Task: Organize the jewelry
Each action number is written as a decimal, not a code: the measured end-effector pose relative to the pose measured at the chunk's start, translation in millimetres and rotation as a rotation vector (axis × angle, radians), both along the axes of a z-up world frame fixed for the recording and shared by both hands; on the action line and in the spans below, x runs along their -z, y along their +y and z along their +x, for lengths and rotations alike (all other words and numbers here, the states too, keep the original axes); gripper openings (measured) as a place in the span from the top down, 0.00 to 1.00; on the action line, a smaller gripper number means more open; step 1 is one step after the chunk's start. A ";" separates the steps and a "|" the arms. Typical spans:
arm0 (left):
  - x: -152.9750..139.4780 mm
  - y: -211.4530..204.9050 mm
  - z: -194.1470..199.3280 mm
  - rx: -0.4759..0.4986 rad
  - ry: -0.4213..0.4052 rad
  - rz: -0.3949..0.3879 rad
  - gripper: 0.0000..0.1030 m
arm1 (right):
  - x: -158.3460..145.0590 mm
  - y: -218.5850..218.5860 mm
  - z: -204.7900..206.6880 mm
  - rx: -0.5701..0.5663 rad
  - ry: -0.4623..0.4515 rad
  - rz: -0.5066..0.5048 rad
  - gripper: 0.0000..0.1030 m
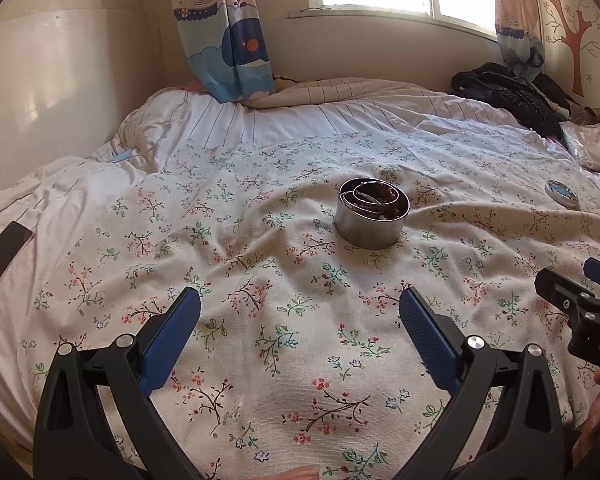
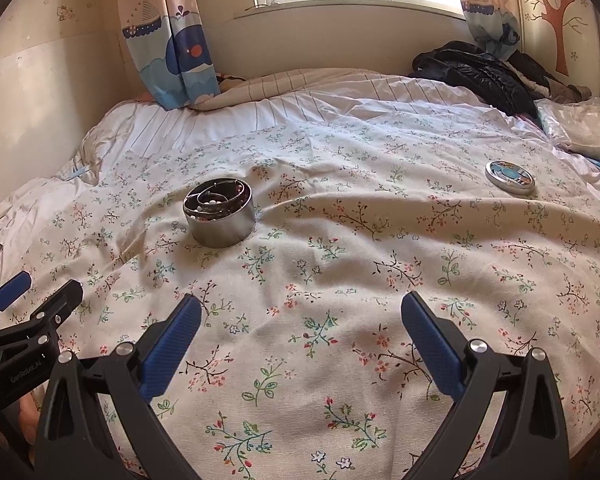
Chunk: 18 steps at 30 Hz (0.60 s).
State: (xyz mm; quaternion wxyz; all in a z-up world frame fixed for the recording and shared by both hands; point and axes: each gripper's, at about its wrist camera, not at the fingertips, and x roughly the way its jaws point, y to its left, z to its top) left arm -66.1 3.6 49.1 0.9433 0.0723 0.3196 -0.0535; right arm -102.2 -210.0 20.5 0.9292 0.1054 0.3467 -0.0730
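Observation:
A round silver tin (image 1: 371, 219) stands open on the floral bedspread, holding coiled bracelets and beads (image 1: 374, 197). It also shows in the right wrist view (image 2: 222, 218), left of centre. Its round lid (image 2: 510, 177) with a blue picture lies flat on the bed to the right, and shows in the left wrist view (image 1: 562, 195). My left gripper (image 1: 300, 308) is open and empty, low over the bed in front of the tin. My right gripper (image 2: 300, 308) is open and empty, between tin and lid but nearer me.
A black jacket (image 2: 476, 68) is piled at the bed's far right corner, with a clear plastic bag (image 2: 580, 128) beside it. Curtains (image 2: 168, 40) hang at the far edge under the window. A wall (image 1: 52, 92) runs along the left side.

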 end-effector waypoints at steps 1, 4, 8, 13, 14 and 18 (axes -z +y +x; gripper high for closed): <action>0.1 0.9 0.4 -0.001 0.002 -0.003 0.07 | -0.1 0.0 0.1 0.000 0.001 0.000 0.07; 0.1 1.3 1.0 -0.005 0.008 -0.008 0.07 | 0.2 -0.7 0.3 0.000 0.002 0.001 0.07; -0.2 0.5 1.3 -0.012 0.008 0.004 0.07 | 0.5 -0.8 0.3 0.000 0.003 0.001 0.07; -0.1 -1.4 0.9 -0.010 0.008 0.010 0.07 | 0.1 -0.7 0.5 0.000 0.002 0.001 0.07; -0.2 -1.3 0.9 -0.011 0.010 0.009 0.07 | 0.4 -0.6 0.6 0.000 0.003 0.001 0.07; -0.5 0.7 1.0 -0.015 0.016 0.003 0.07 | 1.6 -1.7 0.6 -0.001 0.007 0.003 0.07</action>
